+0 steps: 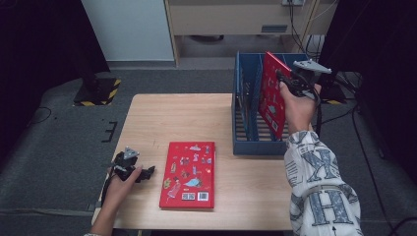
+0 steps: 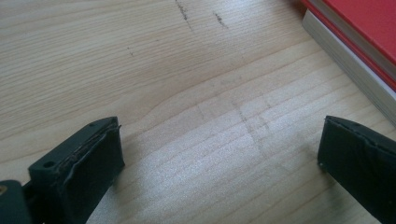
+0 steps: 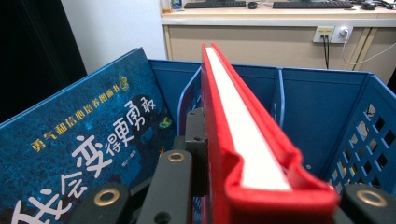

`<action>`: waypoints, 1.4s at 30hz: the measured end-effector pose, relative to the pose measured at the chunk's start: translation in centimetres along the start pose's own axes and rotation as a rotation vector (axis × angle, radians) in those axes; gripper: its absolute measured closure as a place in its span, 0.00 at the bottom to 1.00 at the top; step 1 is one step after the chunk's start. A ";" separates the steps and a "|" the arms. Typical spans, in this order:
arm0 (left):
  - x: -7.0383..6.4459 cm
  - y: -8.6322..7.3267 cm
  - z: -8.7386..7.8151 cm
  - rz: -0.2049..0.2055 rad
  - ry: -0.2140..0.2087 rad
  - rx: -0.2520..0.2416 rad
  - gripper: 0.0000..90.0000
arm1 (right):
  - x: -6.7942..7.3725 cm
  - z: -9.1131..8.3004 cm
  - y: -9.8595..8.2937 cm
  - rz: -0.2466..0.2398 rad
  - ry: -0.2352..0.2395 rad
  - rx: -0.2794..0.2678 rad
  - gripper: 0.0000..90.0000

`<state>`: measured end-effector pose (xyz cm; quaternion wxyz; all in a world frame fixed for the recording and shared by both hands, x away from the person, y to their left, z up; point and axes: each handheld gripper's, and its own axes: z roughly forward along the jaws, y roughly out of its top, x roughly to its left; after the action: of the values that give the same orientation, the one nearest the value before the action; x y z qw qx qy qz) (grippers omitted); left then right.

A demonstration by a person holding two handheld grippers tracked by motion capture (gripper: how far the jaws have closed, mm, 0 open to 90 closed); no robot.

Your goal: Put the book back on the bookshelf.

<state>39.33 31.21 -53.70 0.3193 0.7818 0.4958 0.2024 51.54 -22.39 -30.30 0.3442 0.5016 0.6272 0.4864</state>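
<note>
My right gripper [image 1: 287, 83] is shut on a red book [image 1: 271, 96], held upright and tilted over the blue slotted crate [image 1: 258, 146]. In the right gripper view the red book's [image 3: 243, 135] white page edge runs away between my jaws, above a crate [image 3: 322, 107] divider. A blue book [image 3: 79, 158] with Chinese lettering leans in the slot to its left. A second red book [image 1: 189, 174] lies flat on the table. My left gripper [image 1: 147, 173] rests open on the wood just left of that book, whose corner [image 2: 359, 42] lies past the jaws.
The light wood table [image 1: 162, 118] has bare room at the back left. The crate stands at the table's right side. A person's patterned sleeve [image 1: 319, 191] crosses the front right corner. Dark floor and a yellow-black striped base [image 1: 98, 92] lie beyond the table.
</note>
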 end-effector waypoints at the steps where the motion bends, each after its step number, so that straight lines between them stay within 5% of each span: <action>1: 0.0 0.0 0.0 -0.001 0.001 -0.001 0.00 | 0.0 0.0 0.0 0.000 -0.001 -0.002 0.88; 42: 0.0 0.0 0.0 0.004 0.002 0.004 0.00 | 0.6 2.3 -2.7 0.033 -0.026 -0.018 0.88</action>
<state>39.35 31.18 -53.67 0.3167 0.7832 0.4952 0.2028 52.72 -21.28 -33.53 0.3490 0.5149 0.6099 0.4911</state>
